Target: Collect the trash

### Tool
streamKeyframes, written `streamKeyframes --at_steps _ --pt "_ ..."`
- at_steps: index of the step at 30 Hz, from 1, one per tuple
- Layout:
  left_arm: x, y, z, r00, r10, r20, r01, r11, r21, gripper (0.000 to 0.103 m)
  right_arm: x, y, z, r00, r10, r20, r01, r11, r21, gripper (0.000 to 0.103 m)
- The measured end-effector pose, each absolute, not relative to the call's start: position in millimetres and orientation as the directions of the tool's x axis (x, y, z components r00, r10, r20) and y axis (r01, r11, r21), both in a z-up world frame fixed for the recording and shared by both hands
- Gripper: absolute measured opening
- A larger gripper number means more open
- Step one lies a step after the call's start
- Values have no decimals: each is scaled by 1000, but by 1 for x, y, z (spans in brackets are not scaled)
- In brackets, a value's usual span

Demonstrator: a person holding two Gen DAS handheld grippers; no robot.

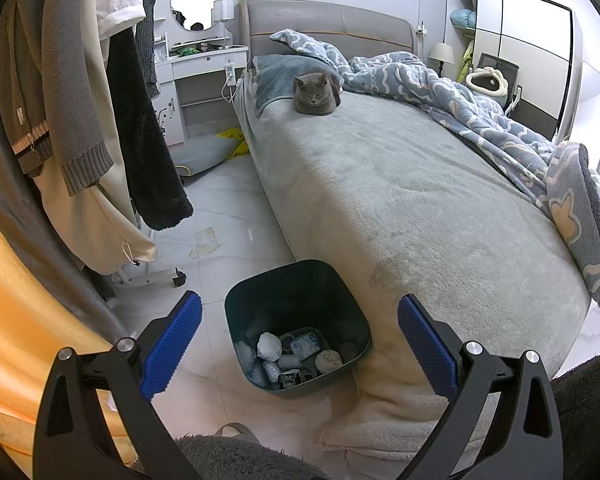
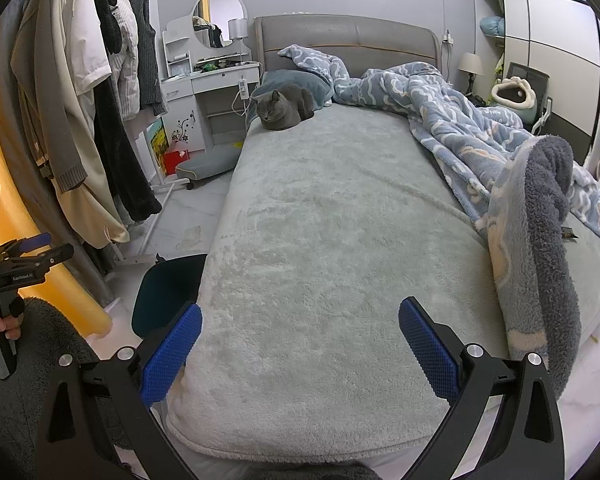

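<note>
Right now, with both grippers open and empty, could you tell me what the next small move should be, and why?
Probably reach the left gripper toward the crumpled wrapper on the floor beyond the bin. It looks like the only loose trash near, and the bed under the right gripper looks bare.

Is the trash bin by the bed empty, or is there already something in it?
Not empty. The left wrist view shows the dark bin, upright and lidless, with crumpled tissues and wrappers covering its bottom; it is far from full.
</note>
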State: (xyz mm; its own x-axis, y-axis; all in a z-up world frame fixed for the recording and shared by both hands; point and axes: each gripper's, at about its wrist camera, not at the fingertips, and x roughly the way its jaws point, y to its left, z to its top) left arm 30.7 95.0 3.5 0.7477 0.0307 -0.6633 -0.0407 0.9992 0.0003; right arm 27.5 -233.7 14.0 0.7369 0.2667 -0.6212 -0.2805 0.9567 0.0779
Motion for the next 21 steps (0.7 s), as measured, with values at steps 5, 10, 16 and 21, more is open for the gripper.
streamKeyframes --at_steps 5,10,16,21 --pt "31 95 4 748 31 -663 -41 999 1 100 28 -234 14 736 267 -622 -280 957 79 100" --pt "30 94 3 747 30 -664 -40 999 1 100 28 -235 14 737 266 -622 -280 957 77 100" --pt "30 94 2 748 32 -663 -42 999 2 100 28 -235 14 736 265 -622 -280 957 76 100" --pt "30 93 2 747 31 -664 -39 999 3 100 28 -235 14 736 265 -623 -280 957 76 100"
